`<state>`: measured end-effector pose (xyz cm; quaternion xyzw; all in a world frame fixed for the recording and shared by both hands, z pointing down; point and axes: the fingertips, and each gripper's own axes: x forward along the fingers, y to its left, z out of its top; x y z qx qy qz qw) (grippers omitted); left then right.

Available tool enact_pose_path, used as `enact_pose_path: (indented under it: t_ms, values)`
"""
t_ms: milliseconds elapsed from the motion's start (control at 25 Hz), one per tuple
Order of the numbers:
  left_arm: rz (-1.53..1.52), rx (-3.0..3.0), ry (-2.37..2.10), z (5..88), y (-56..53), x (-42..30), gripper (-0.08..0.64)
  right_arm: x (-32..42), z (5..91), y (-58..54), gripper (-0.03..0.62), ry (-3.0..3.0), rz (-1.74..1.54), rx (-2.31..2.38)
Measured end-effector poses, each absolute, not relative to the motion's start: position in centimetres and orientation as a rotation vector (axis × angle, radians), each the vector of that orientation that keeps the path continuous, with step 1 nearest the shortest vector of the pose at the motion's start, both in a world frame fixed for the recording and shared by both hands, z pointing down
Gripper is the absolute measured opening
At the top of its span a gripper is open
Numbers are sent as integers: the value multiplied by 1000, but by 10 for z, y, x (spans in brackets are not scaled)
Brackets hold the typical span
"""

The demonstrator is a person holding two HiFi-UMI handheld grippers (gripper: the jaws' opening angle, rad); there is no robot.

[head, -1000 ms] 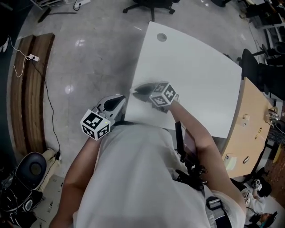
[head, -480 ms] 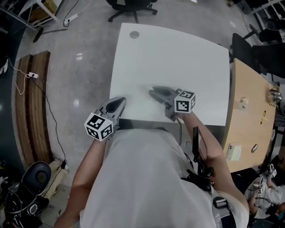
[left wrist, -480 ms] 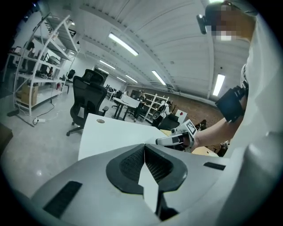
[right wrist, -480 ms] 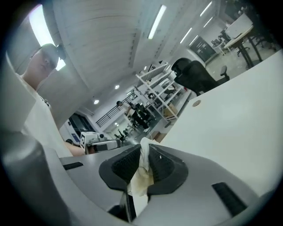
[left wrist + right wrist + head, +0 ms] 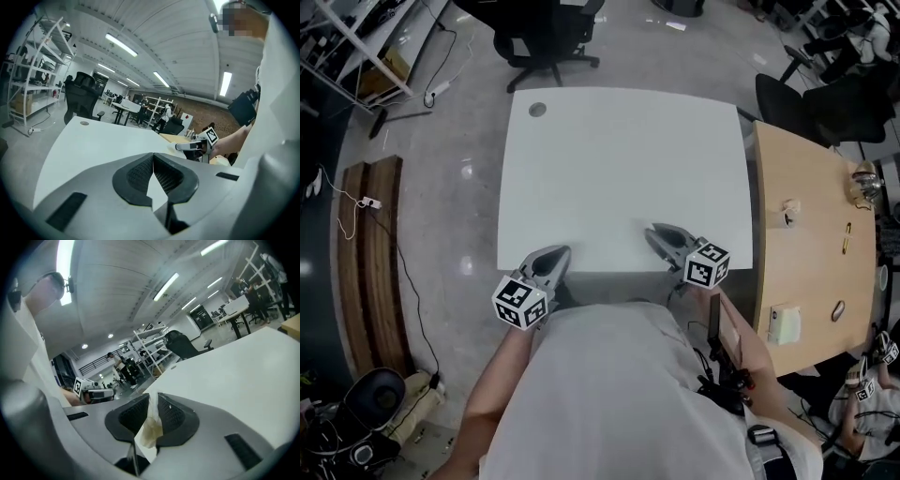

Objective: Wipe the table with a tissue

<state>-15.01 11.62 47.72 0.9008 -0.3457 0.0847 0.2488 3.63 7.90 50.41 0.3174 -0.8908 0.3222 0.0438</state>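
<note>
R gripper [image 5: 660, 234] is clamped on a wadded tissue [image 5: 150, 426], tip low over the table [image 5: 619, 159] by its near edge, prob. to drag the wad across. L gripper [image 5: 555, 255] is closed, empty, parked at the edge, out of the way.
</note>
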Motion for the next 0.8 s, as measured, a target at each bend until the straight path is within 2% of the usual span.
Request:
enact_pose_path:
  t_ms: [320, 800]
  values:
    - [231, 2502, -932, 474, 136, -93, 6, 103, 491, 117, 64, -2689, 751, 1067]
    - [273, 2589, -841, 463, 150, -58, 6, 127, 480, 124, 64, -2704, 663, 1177]
